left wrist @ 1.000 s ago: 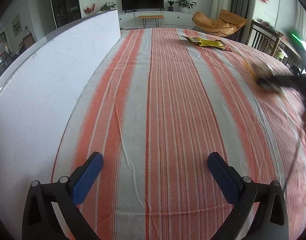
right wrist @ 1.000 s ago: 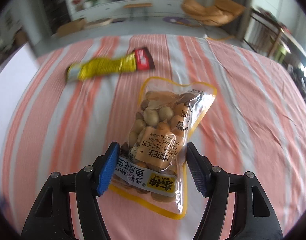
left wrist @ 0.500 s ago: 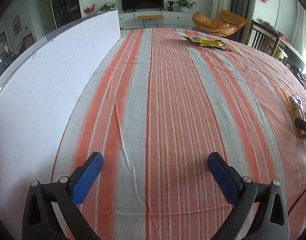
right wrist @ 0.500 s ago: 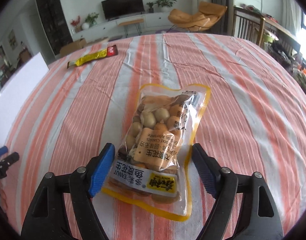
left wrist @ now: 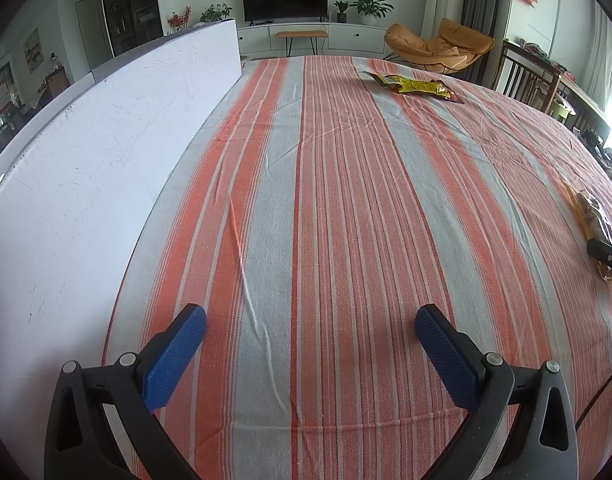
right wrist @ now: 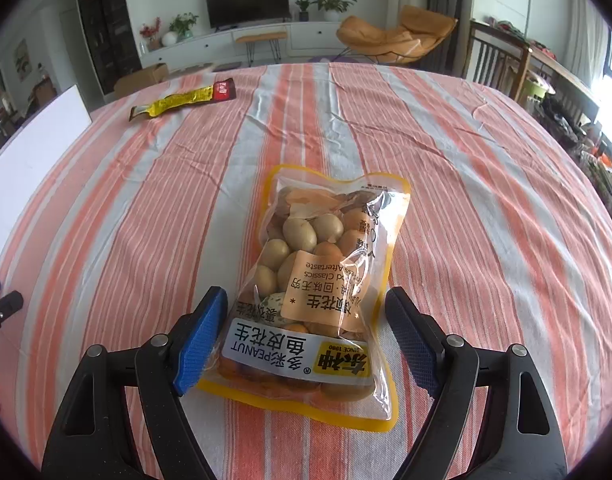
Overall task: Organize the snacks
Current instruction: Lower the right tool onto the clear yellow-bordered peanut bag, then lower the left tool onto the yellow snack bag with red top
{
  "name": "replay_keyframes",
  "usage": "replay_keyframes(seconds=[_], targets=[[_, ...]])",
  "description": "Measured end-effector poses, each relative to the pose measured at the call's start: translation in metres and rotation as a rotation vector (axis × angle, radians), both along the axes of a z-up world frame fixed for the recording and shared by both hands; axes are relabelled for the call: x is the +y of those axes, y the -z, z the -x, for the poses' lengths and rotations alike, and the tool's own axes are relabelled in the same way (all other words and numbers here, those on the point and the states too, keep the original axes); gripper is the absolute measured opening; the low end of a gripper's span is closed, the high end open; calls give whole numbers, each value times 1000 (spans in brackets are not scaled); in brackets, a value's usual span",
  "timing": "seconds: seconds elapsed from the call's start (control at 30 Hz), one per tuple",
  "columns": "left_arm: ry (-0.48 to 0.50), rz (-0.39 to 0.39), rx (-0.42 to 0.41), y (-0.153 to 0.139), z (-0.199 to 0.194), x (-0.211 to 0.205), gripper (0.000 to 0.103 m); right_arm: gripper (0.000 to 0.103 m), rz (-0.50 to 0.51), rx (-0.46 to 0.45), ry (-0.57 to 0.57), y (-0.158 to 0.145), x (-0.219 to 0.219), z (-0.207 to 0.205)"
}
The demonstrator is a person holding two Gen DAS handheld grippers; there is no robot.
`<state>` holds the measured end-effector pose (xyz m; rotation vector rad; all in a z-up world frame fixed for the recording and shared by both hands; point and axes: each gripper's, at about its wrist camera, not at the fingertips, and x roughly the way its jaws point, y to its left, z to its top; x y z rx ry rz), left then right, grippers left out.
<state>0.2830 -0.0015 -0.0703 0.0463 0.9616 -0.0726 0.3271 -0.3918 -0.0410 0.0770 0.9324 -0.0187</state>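
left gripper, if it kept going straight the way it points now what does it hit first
Most likely just the striped tablecloth: the left gripper is open, angled down at bare cloth, nothing between its fingers. The white board stands off to its left and the yellow snack packet lies far ahead, right of that line.

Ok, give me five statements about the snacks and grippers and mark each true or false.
1. The peanut bag lies flat on the striped tablecloth between the right gripper fingers. True.
2. The right gripper is clamped on the peanut bag. False: its jaws have just been opening and stand apart from the bag.
3. The left gripper holds a snack. False: it is open, with only cloth between its fingers.
4. A long yellow snack packet lies at the far side of the table. True.
5. The yellow packet rests on top of the peanut bag. False: they lie well apart.
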Motion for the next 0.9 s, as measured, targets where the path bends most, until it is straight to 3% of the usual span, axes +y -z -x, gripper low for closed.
replay_keyframes(seconds=[0.4, 0.6, 0.67, 0.77, 0.83, 0.9], targets=[[-1, -2, 0, 0, 0, 0, 103, 84, -8, -3, 0, 0, -2, 2], [31, -28, 64, -13, -38, -10, 102, 84, -35, -11, 1, -1, -6, 3], [108, -9, 10, -37, -61, -19, 102, 84, -66, -21, 2, -2, -11, 4], [329, 5, -15, -68, -110, -48, 103, 84, -106, -33, 3, -3, -17, 5], [454, -84, 5, -75, -153, -75, 103, 84, -118, -36, 2, -3, -19, 6], [508, -190, 2, -75, -186, -96, 103, 84, -120, -36, 2, -4, -18, 5]])
